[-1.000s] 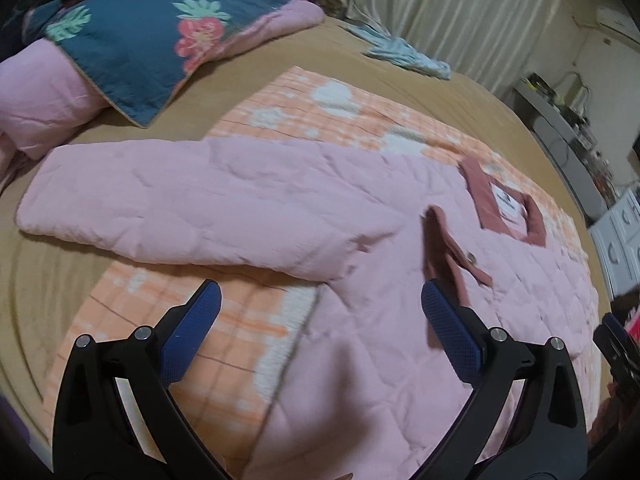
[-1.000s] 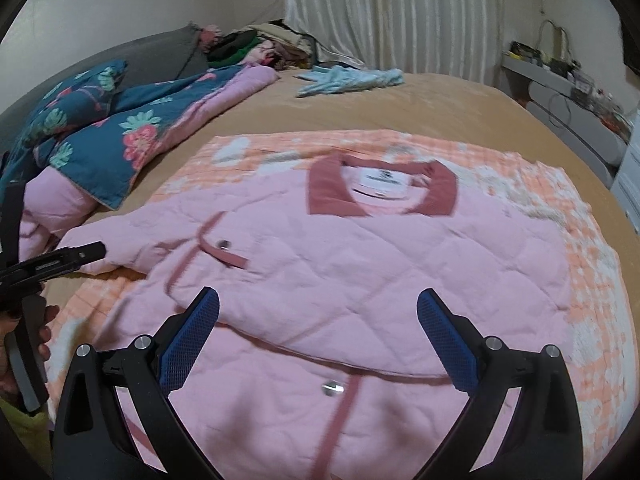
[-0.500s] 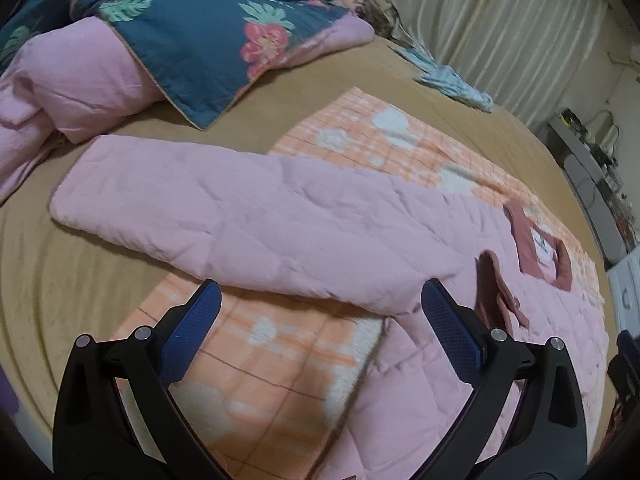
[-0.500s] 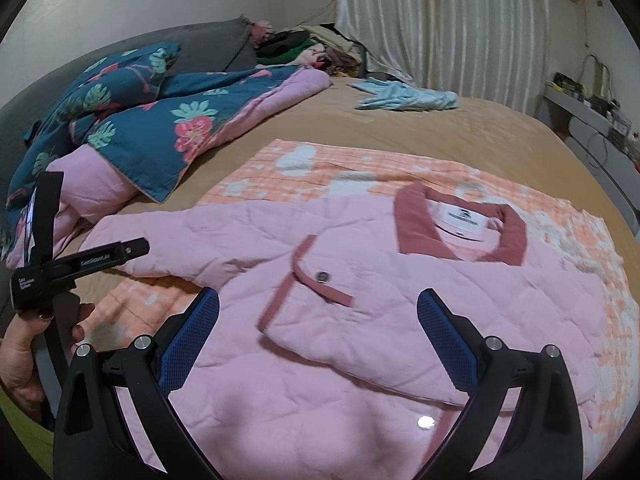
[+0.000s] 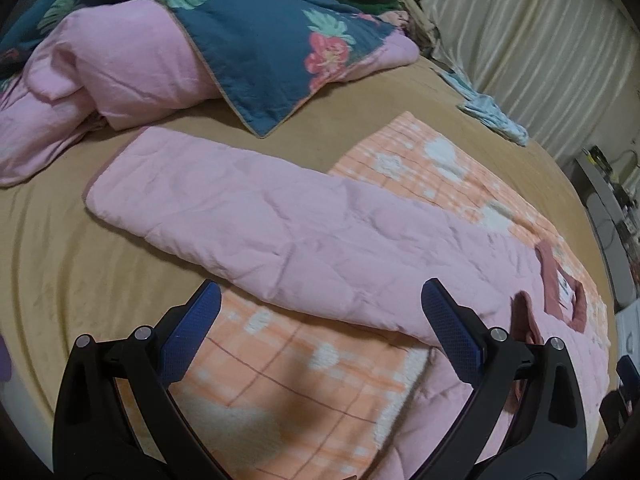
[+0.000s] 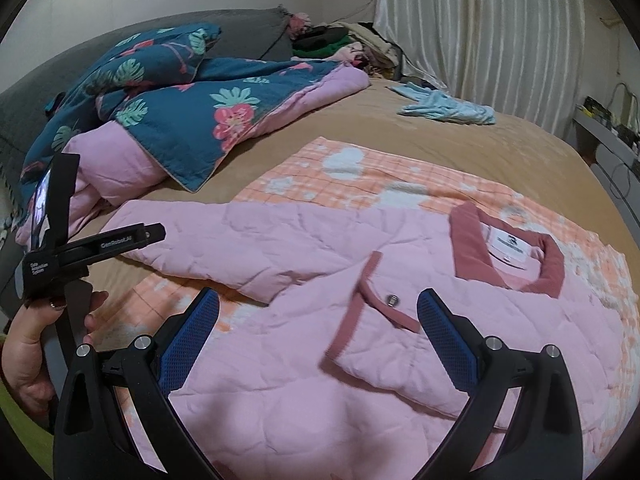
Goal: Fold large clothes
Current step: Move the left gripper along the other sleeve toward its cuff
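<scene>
The left gripper [image 5: 320, 328] is spread wide and grasps nothing; both blue pads [image 5: 192, 336] are clear of the fabric. Directly ahead of its fingertips lies one sleeve [image 5: 256, 224] of the pink quilted jacket [image 5: 460, 264], stretched flat, its cuff end pointing ahead and to the left. Below the gripper is the orange checked blanket [image 5: 304, 376], spread on the tan bed cover [image 5: 80, 264]. Ahead and to the right, the dark-pink collar [image 5: 560, 292] is visible.

The right gripper [image 6: 318, 332] is likewise released, jaws fully apart and holding nothing. The jacket [image 6: 320, 384] lies beneath and ahead of it. A front panel is folded over the body, its dark-pink trim and a metal snap [image 6: 391, 300] between the fingertips. The collar [image 6: 472, 248] with a white label sits ahead to the right. To the left, a hand [image 6: 28, 356] holds the left gripper's handle.

Farther ahead, a floral quilt [image 6: 188, 120] is bunched to the left, and a light-blue garment [image 6: 448, 106] lies near the curtain [image 6: 480, 24].
</scene>
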A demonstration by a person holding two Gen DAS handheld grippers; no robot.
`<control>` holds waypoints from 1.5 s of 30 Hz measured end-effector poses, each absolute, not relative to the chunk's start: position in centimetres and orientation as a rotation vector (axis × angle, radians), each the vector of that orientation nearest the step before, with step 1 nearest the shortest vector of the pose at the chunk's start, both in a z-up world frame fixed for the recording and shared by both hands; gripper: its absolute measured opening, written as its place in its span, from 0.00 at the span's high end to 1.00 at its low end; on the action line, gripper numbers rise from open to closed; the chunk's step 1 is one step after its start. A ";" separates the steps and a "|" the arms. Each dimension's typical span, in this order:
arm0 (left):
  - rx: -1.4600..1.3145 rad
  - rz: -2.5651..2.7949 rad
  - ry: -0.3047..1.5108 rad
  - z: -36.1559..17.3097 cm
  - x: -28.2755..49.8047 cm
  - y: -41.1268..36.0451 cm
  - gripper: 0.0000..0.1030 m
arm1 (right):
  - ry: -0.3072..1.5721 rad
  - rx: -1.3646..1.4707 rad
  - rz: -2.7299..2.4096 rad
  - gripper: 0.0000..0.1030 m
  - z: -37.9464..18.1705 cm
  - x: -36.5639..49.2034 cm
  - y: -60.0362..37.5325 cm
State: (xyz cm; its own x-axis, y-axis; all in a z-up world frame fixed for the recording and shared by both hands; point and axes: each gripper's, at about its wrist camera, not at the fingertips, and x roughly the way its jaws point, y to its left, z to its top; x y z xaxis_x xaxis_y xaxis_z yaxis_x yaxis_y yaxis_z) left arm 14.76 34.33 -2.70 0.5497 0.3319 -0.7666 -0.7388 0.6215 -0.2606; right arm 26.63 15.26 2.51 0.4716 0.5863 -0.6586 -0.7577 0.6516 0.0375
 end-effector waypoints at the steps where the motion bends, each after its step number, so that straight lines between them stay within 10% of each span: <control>1: -0.630 0.688 0.740 -2.8 14.7 34.6 0.09 | 0.691 -0.280 0.841 0.04 2.5 26.5 15.6; 45: -1.084 0.906 0.523 -12.0 9.7 48.6 0.09 | 0.749 -0.366 0.885 0.04 -0.7 28.3 22.0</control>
State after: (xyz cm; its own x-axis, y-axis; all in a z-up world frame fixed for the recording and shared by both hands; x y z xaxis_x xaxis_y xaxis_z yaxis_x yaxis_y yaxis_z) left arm 9.74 48.60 -11.95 0.5487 0.3665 -0.7514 -0.8340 0.1771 -0.5226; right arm 28.35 21.97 -0.74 0.4071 0.5613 -0.7206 -0.8034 0.5954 0.0099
